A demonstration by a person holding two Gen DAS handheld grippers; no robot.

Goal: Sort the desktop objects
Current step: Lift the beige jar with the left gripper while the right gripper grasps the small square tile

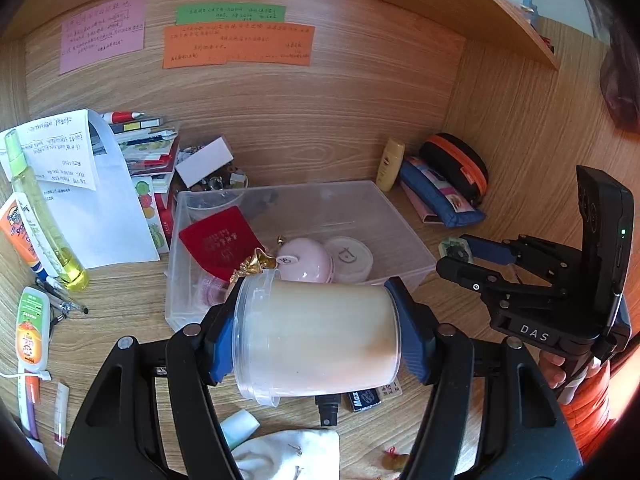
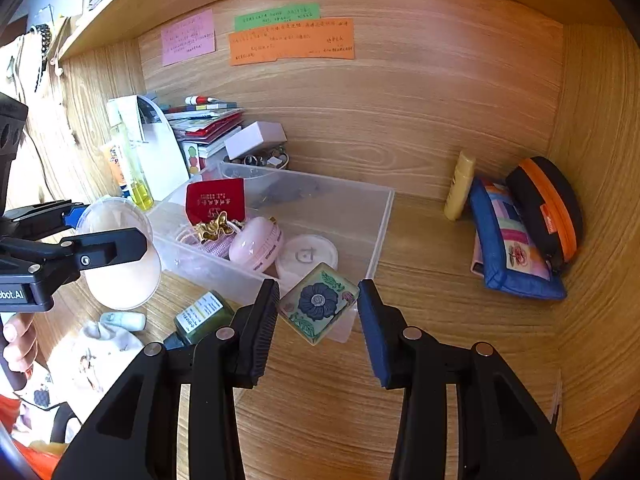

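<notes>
Cream-filled jar (image 1: 316, 336) lies sideways, clamped in the left gripper (image 1: 316, 340) just before the clear bin (image 1: 400, 216); end-on, it could slip. Right gripper (image 2: 318, 320) stands apart around a floral square tile (image 2: 318, 308).

Back wall: I see a pink note (image 1: 102, 32), a green note (image 1: 230, 14) and an orange note (image 1: 238, 46) stuck on it.
Above: a wooden shelf (image 1: 508, 12).

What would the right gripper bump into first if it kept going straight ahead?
Probably the near corner of the clear plastic bin, just beyond the right gripper and its square floral tile. Depth is hard to judge, though.
</notes>
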